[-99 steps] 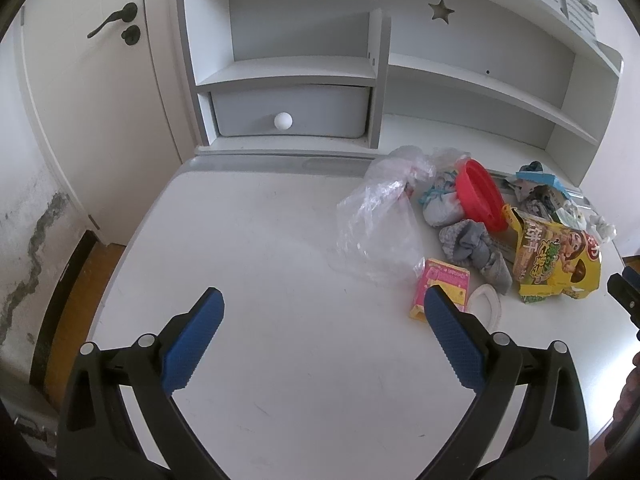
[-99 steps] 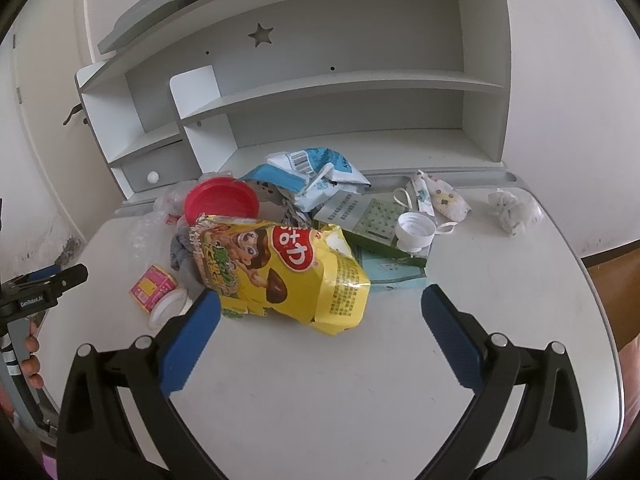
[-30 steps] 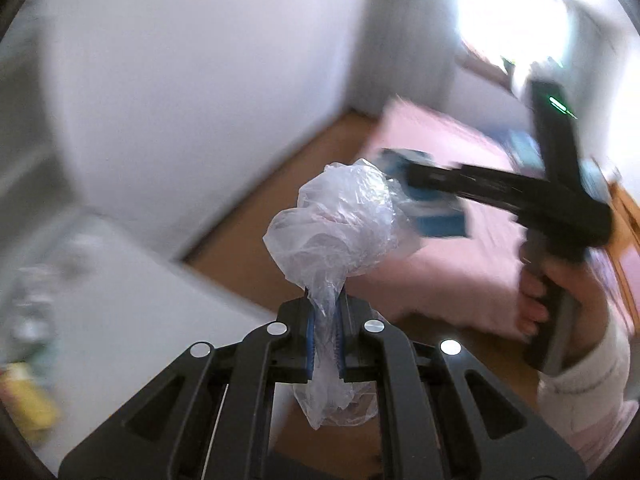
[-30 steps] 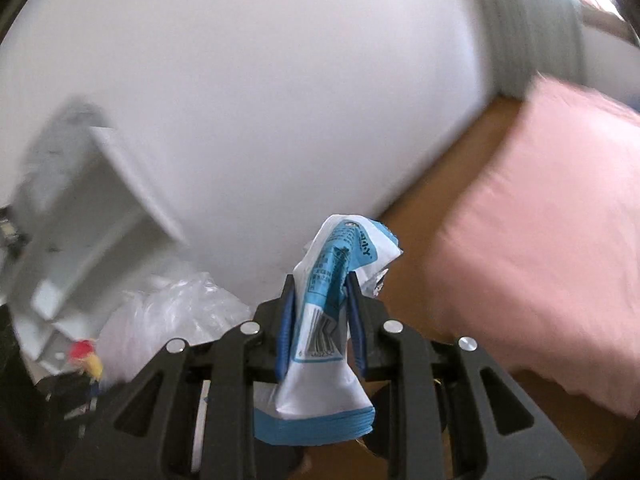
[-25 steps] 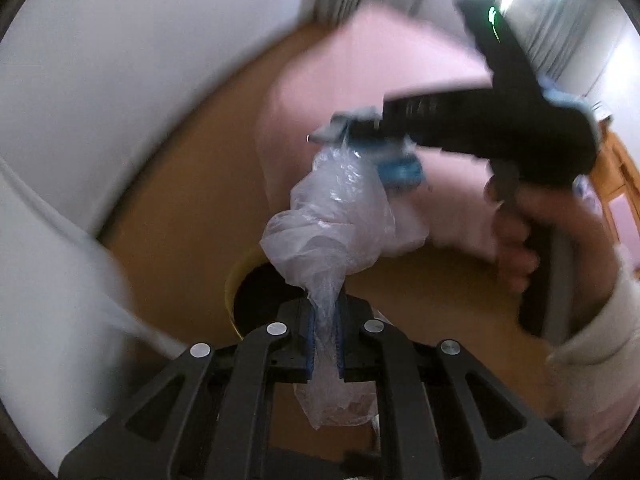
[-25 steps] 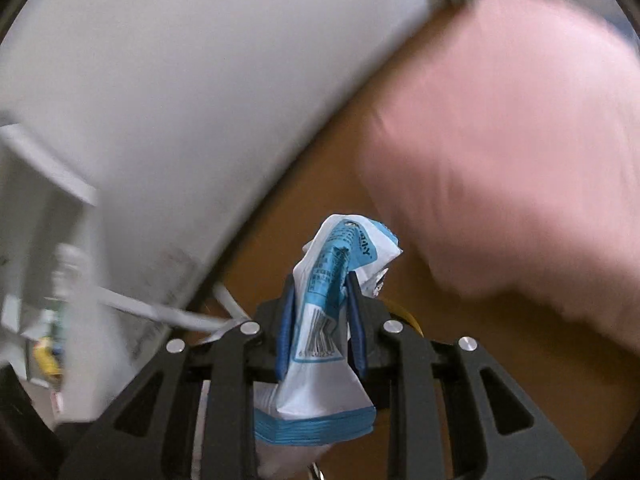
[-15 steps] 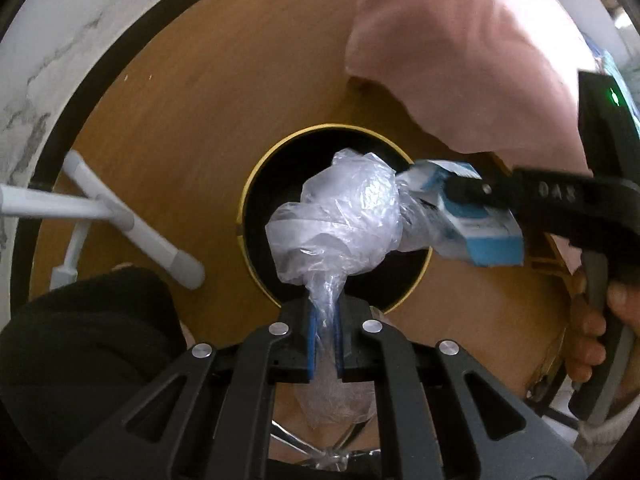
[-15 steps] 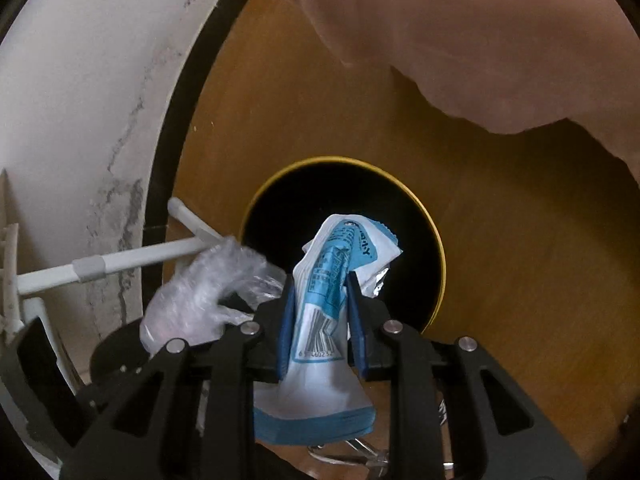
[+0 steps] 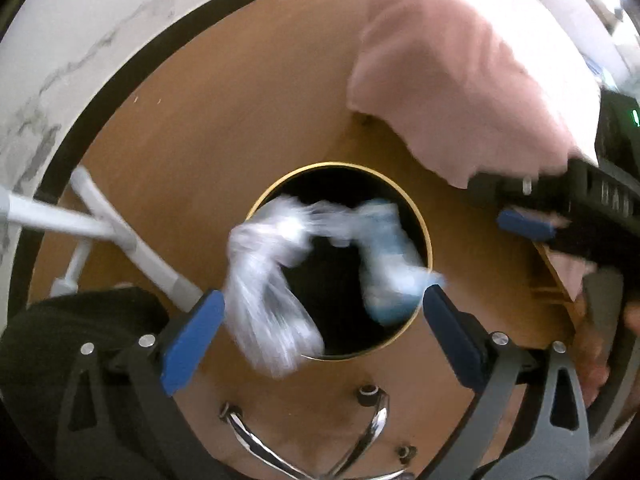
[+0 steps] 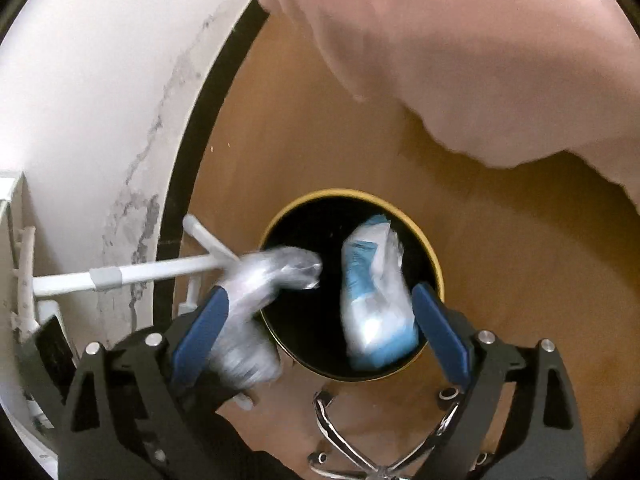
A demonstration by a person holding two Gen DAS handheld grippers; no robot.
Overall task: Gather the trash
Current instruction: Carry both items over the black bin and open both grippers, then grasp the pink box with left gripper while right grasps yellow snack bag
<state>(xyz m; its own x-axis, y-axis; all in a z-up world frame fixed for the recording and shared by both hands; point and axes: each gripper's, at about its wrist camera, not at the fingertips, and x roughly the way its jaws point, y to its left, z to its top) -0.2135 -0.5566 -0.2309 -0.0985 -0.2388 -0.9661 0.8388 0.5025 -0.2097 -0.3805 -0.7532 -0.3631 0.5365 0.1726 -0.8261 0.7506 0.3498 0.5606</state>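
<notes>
**Operator:** Left gripper [image 9: 318, 330] status is requested.

**Inspector:** Its blue-padded jaws are seen opening and spread wide above the round black bin with a yellow rim [image 9: 427, 236]; the crumpled clear plastic bag [image 9: 264, 292] is blurred, untouched by either pad, and is placed over the bin's left edge; the wooden floor [image 9: 224, 128] is seen around the bin.

**Operator:** Right gripper [image 10: 318, 332] status is requested.

**Inspector:** Its jaws are likewise opening and parted; the blue-and-white crumpled wrapper [image 10: 374, 300] is positioned over the bin's mouth, close to the right pad; contact cannot be told; a pink cloth [image 10: 480, 48] is seen beyond the bin, and white tubular legs [image 10: 140, 272] are located at the left.
</notes>
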